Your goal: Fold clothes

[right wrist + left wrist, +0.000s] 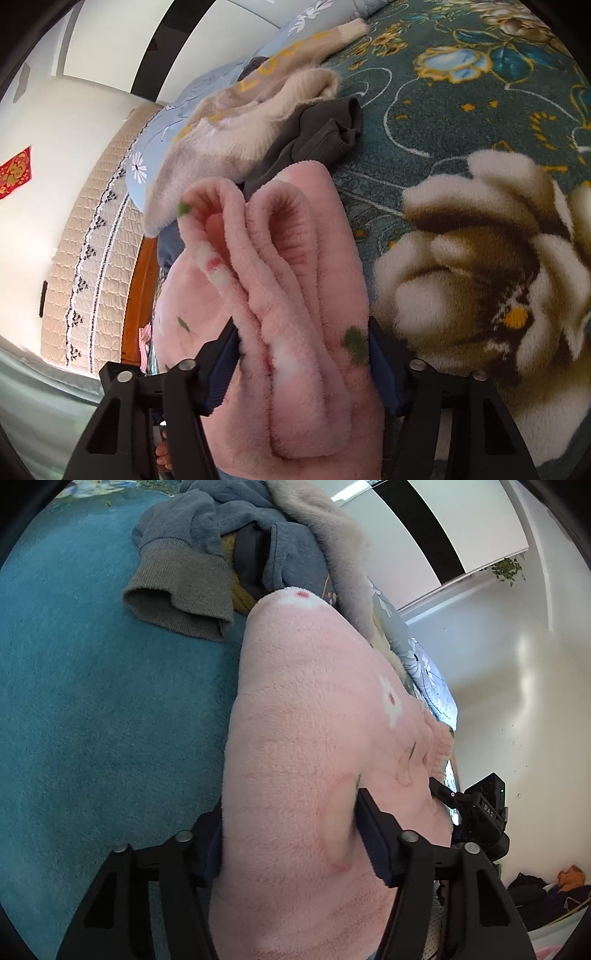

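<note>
Left wrist view: left tongs clamp a broad fold of the pink fleece garment, raised above the teal blanket.
Right wrist view: right tongs grip a bunched, pleated section of the same garment above the floral blanket on the bed.
Garment condition: fluffy pink, white flower patches with red centres, small green marks.
Count: one pink garment held; a pile of other clothes just beyond it, number unclear.
</note>
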Demonstrator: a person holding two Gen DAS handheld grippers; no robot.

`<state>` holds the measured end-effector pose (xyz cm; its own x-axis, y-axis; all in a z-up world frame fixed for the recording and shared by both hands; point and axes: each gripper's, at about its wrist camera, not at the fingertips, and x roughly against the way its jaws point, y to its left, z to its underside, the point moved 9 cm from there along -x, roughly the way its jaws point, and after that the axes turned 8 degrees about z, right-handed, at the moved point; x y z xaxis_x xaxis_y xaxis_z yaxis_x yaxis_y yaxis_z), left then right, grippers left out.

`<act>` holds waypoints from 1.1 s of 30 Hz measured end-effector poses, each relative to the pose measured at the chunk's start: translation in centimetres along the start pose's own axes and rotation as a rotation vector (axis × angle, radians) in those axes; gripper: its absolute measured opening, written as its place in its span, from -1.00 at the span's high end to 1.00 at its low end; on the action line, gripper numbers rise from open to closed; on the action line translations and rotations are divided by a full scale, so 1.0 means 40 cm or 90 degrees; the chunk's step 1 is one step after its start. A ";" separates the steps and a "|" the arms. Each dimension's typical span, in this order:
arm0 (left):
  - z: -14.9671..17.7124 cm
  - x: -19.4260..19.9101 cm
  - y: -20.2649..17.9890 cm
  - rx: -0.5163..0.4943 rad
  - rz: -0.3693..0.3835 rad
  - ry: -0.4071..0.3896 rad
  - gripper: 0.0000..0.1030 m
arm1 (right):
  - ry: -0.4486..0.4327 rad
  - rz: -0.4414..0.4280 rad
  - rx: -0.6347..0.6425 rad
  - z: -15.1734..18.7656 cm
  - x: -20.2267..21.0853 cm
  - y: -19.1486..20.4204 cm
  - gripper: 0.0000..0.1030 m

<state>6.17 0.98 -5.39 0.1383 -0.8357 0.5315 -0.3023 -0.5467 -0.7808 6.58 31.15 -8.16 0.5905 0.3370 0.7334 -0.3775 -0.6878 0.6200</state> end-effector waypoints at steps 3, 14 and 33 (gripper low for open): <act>0.005 0.003 -0.005 -0.006 -0.003 -0.003 -0.02 | -0.004 -0.003 -0.010 0.002 0.001 0.003 -0.06; -0.029 0.039 -0.060 -0.106 -0.007 -0.037 0.28 | -0.024 -0.018 -0.013 -0.010 0.041 0.054 0.13; -0.225 0.440 -0.019 -0.209 0.041 -0.238 0.28 | -0.075 -0.080 0.208 -0.005 0.049 0.615 0.14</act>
<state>0.34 -12.84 7.53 0.4198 -0.8615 0.2856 -0.5937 -0.4987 -0.6315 -1.69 15.04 8.60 0.7030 0.3686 0.6082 -0.0604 -0.8212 0.5675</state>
